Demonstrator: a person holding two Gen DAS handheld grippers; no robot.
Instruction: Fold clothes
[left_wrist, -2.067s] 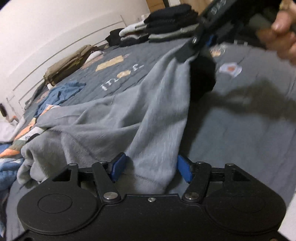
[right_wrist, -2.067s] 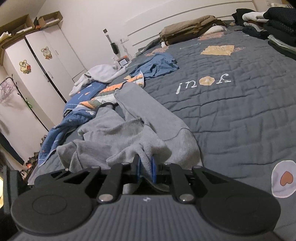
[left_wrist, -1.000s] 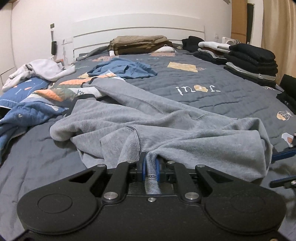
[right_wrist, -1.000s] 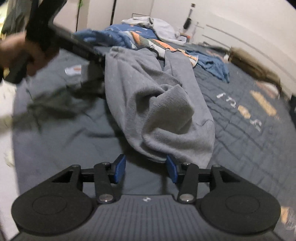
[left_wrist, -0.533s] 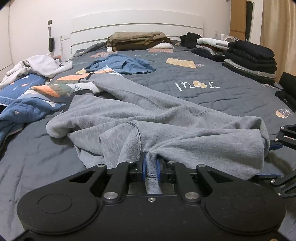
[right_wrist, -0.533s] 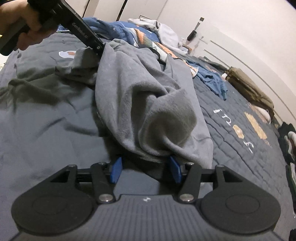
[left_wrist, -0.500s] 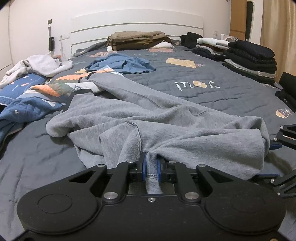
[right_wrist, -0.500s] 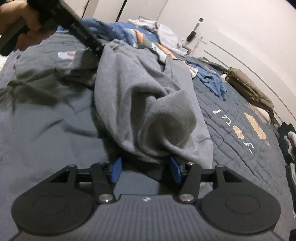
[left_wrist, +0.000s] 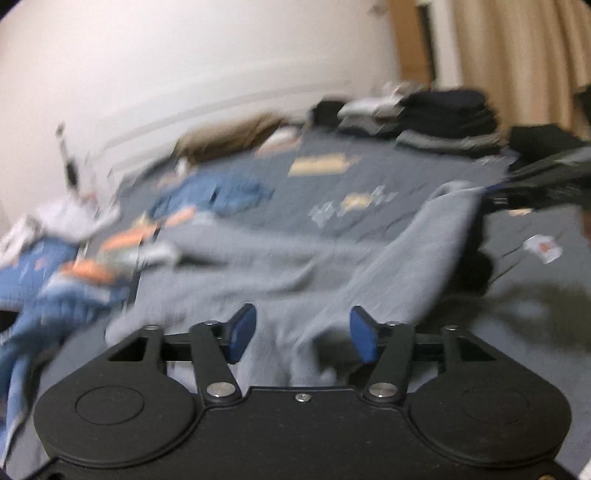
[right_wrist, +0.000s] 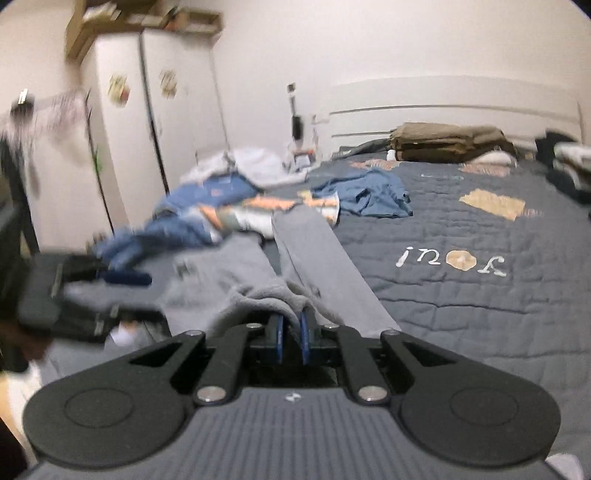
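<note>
Two grippers work one grey garment (right_wrist: 314, 254) on the bed (right_wrist: 480, 295); the right gripper (right_wrist: 290, 338) has just been closing, and its blue pads now stand almost together with a bunched fold of the grey fabric pinched between them; the rest of the garment stretches straight ahead of this tool, its two long flat parts lying side by side and running away toward the crumpled blue and patterned clothes (right_wrist: 207, 214) farther up the quilt. The left gripper (left_wrist: 301, 338) has just been opening; its pads stand well apart, with grey cloth lying loose in the gap and pressed by neither pad; in its own blurred view the garment (left_wrist: 288, 273) spreads ahead and rises to the right, up to the other tool's tip. Seen from the right wrist, the left gripper (right_wrist: 122, 291) hangs just to the left, above the quilt, one blue pad (right_wrist: 125, 277) showing; a folded brown pile (right_wrist: 447, 142) lies far ahead by the headboard; dark folded stacks (left_wrist: 443, 114) sit far ahead and right of the left tool.
</note>
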